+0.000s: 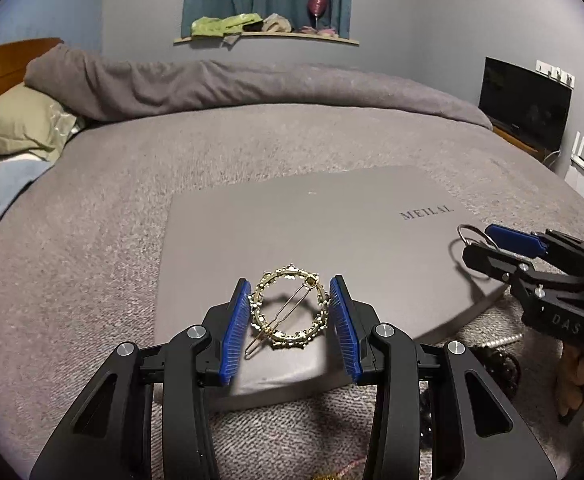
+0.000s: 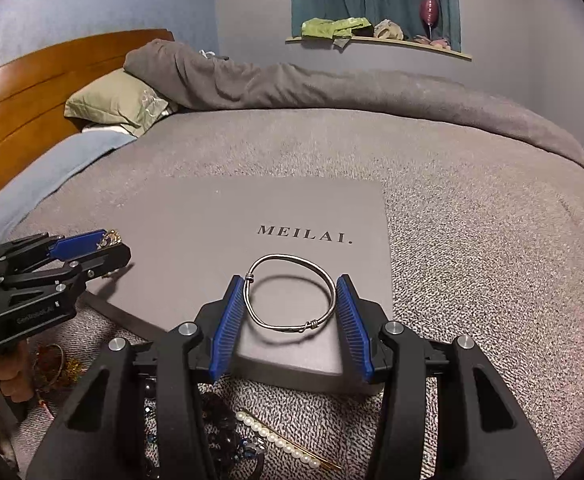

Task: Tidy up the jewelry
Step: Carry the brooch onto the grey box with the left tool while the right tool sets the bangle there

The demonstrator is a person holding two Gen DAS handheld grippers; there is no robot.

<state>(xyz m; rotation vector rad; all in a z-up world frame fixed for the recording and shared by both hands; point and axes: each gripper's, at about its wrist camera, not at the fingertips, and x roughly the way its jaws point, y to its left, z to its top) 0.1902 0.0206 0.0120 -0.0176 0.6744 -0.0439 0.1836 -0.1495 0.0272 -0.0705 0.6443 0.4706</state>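
A flat grey box marked MEILAI lies on the bed. My left gripper is shut on a round gold hair clip and holds it over the box's near left part; it also shows in the right wrist view. My right gripper is shut on a silver wire bangle over the box's near right part. In the left wrist view the right gripper holds the bangle at the right edge.
Loose jewelry lies on the blanket in front of the box: a pearl hair pin, dark beads, gold pieces. A rolled grey blanket, green pillow and wooden headboard lie beyond. A dark screen stands right.
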